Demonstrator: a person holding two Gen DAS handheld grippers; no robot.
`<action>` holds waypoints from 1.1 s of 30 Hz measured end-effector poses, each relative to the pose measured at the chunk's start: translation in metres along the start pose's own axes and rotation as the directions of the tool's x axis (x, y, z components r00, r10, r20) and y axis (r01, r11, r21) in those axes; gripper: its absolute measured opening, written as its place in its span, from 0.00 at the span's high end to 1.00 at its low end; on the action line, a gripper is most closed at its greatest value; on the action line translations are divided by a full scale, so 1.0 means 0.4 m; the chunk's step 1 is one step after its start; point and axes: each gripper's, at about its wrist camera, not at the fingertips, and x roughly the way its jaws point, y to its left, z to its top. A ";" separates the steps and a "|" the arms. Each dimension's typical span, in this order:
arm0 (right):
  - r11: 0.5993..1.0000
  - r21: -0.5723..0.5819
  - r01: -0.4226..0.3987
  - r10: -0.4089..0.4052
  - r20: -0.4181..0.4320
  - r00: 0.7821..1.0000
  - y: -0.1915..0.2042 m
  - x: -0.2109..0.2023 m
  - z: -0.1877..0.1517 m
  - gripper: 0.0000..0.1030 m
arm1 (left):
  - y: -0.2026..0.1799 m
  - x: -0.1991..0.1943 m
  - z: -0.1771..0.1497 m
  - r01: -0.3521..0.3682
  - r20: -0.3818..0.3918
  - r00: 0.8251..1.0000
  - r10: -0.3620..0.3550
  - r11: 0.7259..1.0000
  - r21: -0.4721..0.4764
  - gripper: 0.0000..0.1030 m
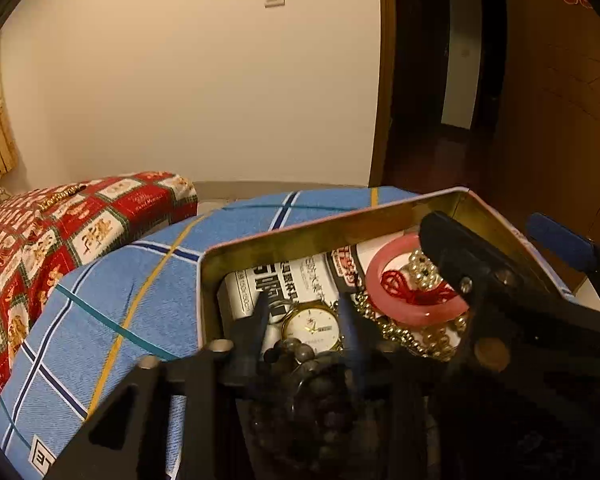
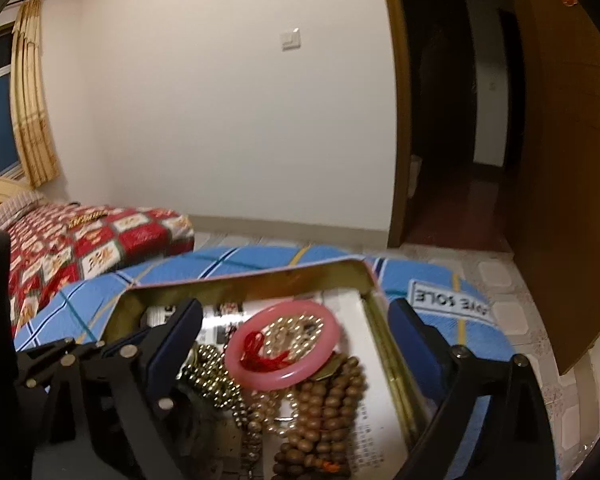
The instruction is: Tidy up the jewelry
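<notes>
An open gold-lined tin (image 1: 300, 236) (image 2: 236, 280) holds the jewelry on printed papers. My left gripper (image 1: 304, 312) is open inside it. Its blue-padded fingertips (image 1: 262, 316) stand either side of a gold watch with a white dial (image 1: 312, 326), not pressing it. Dark beads (image 1: 300, 354) lie just below. My right gripper (image 2: 294, 308) (image 1: 484, 224) is wide open: one finger over the pink bangle (image 2: 284, 348) (image 1: 412, 280) with its red cord, the other outside the tin's right wall. A gold bead chain (image 2: 216, 368) and brown wooden beads (image 2: 332, 400) lie beside the bangle.
The tin rests on a blue plaid cloth (image 1: 100, 300) (image 2: 460, 320). A bed with a red patterned quilt (image 1: 60, 240) is at the left, with a gold item (image 1: 60, 196) on it. A dark open doorway (image 1: 440, 100) and tiled floor (image 2: 500, 280) are at the right.
</notes>
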 end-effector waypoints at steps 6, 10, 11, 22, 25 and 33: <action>0.999 0.025 0.043 -0.044 0.053 0.998 -0.017 -0.013 0.005 0.03 | -0.014 -0.028 0.001 0.001 0.054 0.999 -0.001 1.000 -0.004 0.30; 0.998 0.055 0.043 -0.048 0.086 0.995 -0.029 -0.028 0.005 0.02 | -0.026 -0.043 -0.007 -0.008 0.072 0.997 0.008 1.000 0.000 0.30; 0.997 0.062 0.045 -0.051 0.099 0.994 -0.031 -0.034 0.005 0.02 | -0.028 -0.048 -0.010 -0.015 0.079 0.997 0.015 1.000 0.003 0.30; 0.989 0.068 0.129 -0.139 0.163 0.977 -0.031 -0.089 -0.025 0.01 | -0.013 -0.128 -0.056 -0.059 0.156 0.986 0.062 0.998 -0.024 0.30; 0.989 0.066 0.135 -0.145 0.183 0.972 -0.031 -0.112 -0.036 0.01 | -0.009 -0.140 -0.072 -0.068 0.162 0.984 0.071 0.997 -0.026 0.30; 0.986 0.069 0.149 -0.160 0.191 0.969 -0.033 -0.170 -0.070 0.00 | 0.005 -0.189 -0.115 -0.077 0.178 0.980 0.087 0.995 -0.063 0.30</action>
